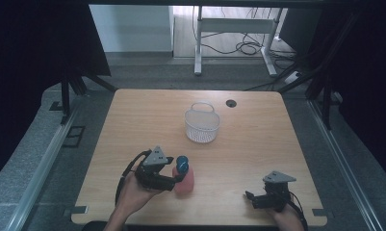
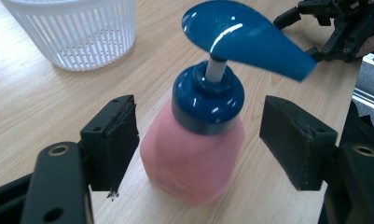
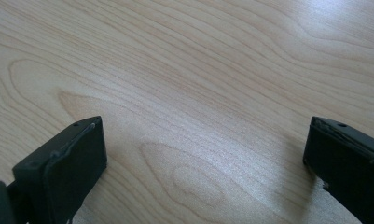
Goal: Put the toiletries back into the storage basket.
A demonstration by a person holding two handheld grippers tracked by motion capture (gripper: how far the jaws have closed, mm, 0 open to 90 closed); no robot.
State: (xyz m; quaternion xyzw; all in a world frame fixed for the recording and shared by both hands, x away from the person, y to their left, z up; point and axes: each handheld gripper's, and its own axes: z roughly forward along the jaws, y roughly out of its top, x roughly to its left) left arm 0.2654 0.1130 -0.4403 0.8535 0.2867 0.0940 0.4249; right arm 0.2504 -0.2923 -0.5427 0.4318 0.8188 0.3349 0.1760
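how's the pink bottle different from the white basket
The bottle is solid pink with a blue pump top; the basket is white, slotted and open-topped. The bottle stands between the left tool's open jaws; the basket sits farther back, apart from both tools. Both stand upright on the table.

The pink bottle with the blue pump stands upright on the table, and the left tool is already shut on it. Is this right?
Not quite. The pink bottle does stand upright on the table, but the left tool is open: in the left gripper view its jaws stand on either side of the bottle, with a gap on each side.
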